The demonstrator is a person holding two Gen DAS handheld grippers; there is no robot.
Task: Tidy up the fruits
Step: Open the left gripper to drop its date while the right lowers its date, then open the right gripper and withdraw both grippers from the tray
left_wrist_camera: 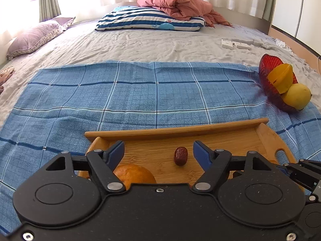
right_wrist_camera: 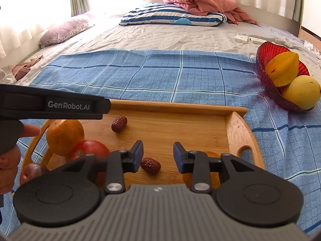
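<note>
You have a blue checked cloth (right_wrist_camera: 160,76) under a honey-brown tray (right_wrist_camera: 176,105), dark red-brown dates (right_wrist_camera: 119,123), an orange (right_wrist_camera: 65,137), a red tomato (right_wrist_camera: 92,147), a ribbed red bowl (right_wrist_camera: 268,74) of yellow fruit (right_wrist_camera: 303,94), and a navy-and-white striped pillow (right_wrist_camera: 172,17).

**Two wrist cameras over the near edge of the bed**

Both fisheye views look forward and steeply down along their own tongs, towards the curtained far end of the bed (left_wrist_camera: 160,40). The left camera sits close above the wooden tray's (left_wrist_camera: 176,129) left half; the right camera hangs close above its near right part, with the left tool's body crossing its left side. Both share the tray, the blue checked cloth (right_wrist_camera: 160,74), the red bowl (right_wrist_camera: 266,74) at the right edge, and the pillows beyond.
</note>
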